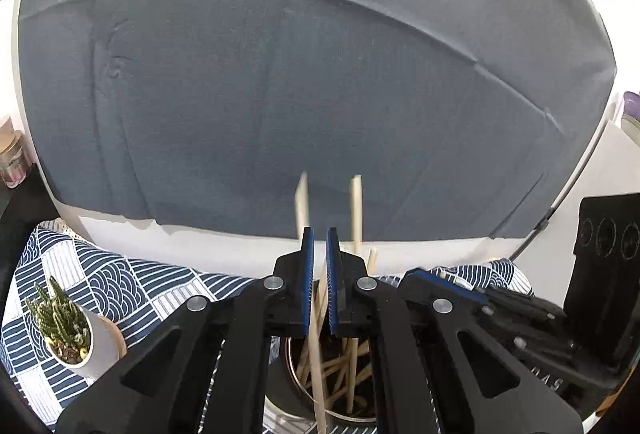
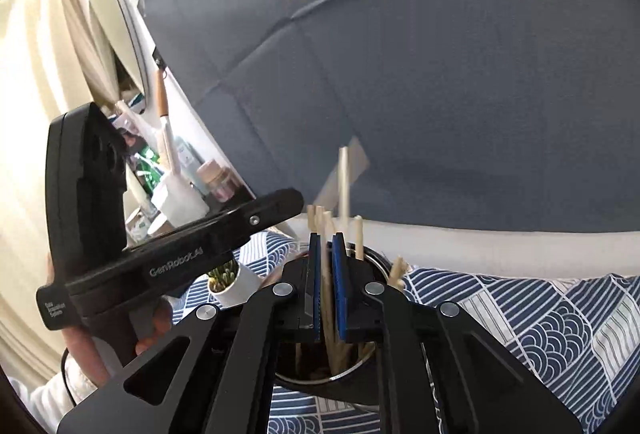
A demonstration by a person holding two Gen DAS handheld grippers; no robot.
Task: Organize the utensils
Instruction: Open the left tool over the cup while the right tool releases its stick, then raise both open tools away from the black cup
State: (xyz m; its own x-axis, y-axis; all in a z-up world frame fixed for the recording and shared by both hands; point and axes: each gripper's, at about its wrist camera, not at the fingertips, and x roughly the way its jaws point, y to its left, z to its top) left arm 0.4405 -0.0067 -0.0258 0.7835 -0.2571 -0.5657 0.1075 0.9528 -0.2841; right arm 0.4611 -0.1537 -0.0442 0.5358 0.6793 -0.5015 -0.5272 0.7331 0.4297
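Two grippers hang over your patterned cloth [image 2: 540,318]. At nine o'clock, your left gripper [image 1: 319,246] reads "GenRobot.AI". Below, the metal cup [image 2: 368,362] holds wooden chopsticks [image 1: 340,366]. Both jaws clamp a chopstick; right gripper [image 2: 327,246] likewise.

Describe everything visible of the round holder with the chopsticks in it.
The holder is a round, dark container with a shiny metal rim, upright on the blue-and-white patterned cloth. Pale wooden chopsticks stand and lean loosely inside, crossing each other, their tops rising above the rim. Both grippers hang right over its mouth: the left gripper and the right gripper each have a chopstick between their blue-padded fingers. Its base is hidden.
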